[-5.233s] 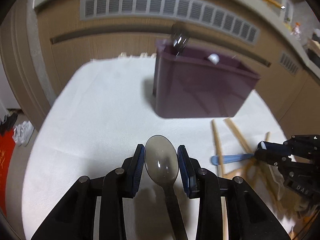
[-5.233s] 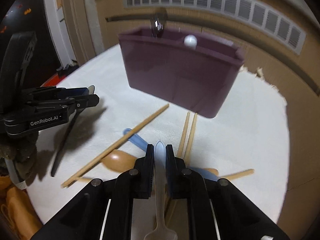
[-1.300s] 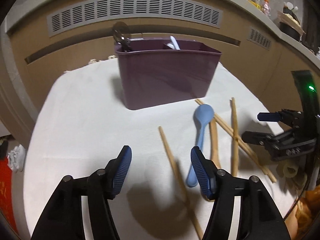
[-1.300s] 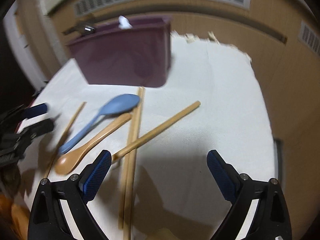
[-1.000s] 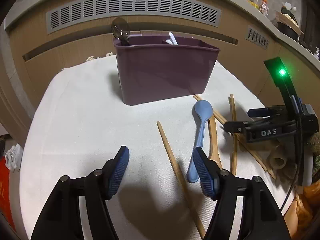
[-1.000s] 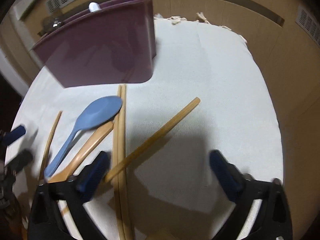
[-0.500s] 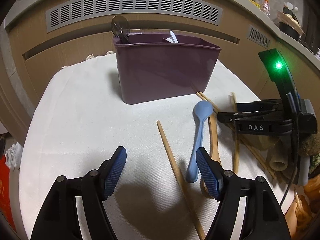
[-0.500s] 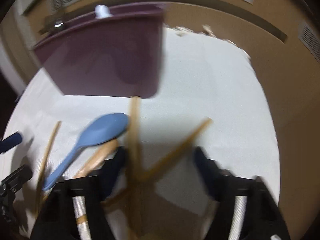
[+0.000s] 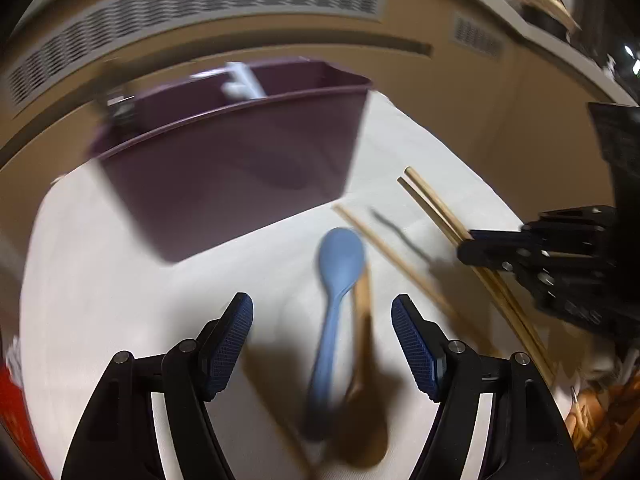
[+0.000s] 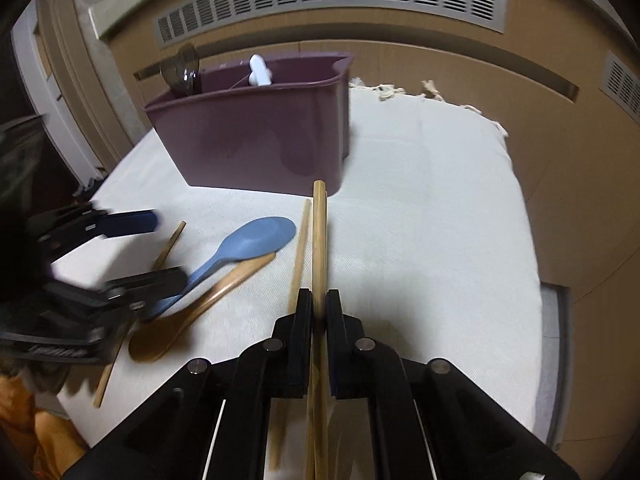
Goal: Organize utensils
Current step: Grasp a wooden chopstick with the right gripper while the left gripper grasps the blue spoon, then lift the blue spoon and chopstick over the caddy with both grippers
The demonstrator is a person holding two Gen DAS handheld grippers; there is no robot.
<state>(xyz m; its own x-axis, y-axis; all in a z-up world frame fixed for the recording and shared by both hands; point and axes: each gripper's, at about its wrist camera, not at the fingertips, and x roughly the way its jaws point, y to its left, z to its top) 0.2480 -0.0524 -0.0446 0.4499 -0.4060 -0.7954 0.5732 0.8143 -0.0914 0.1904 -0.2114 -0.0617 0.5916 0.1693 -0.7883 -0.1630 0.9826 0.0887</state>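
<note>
A purple bin [image 10: 256,136] stands at the back of the white cloth, with a dark spoon [image 10: 182,68] and a white utensil [image 10: 259,70] in it. My right gripper [image 10: 319,304] is shut on a wooden chopstick [image 10: 319,240] that points at the bin. My left gripper [image 9: 322,314] is open and straddles the handles of a blue spoon [image 9: 338,276] and a wooden spoon [image 9: 362,312]. The blue spoon [image 10: 244,246] and wooden spoon [image 10: 200,304] lie left of my right gripper. The left gripper [image 10: 116,252] also shows there.
More wooden chopsticks [image 9: 392,252] lie loose on the cloth [image 10: 432,232] between the grippers, one [image 10: 301,248] just left of the held one. A wooden panelled wall with vents stands behind. The cloth's right edge drops off near the wall.
My right gripper has shut on a chopstick and holds it pointing at the bin. My left gripper has moved right and forward over the blue and wooden spoons, still open.
</note>
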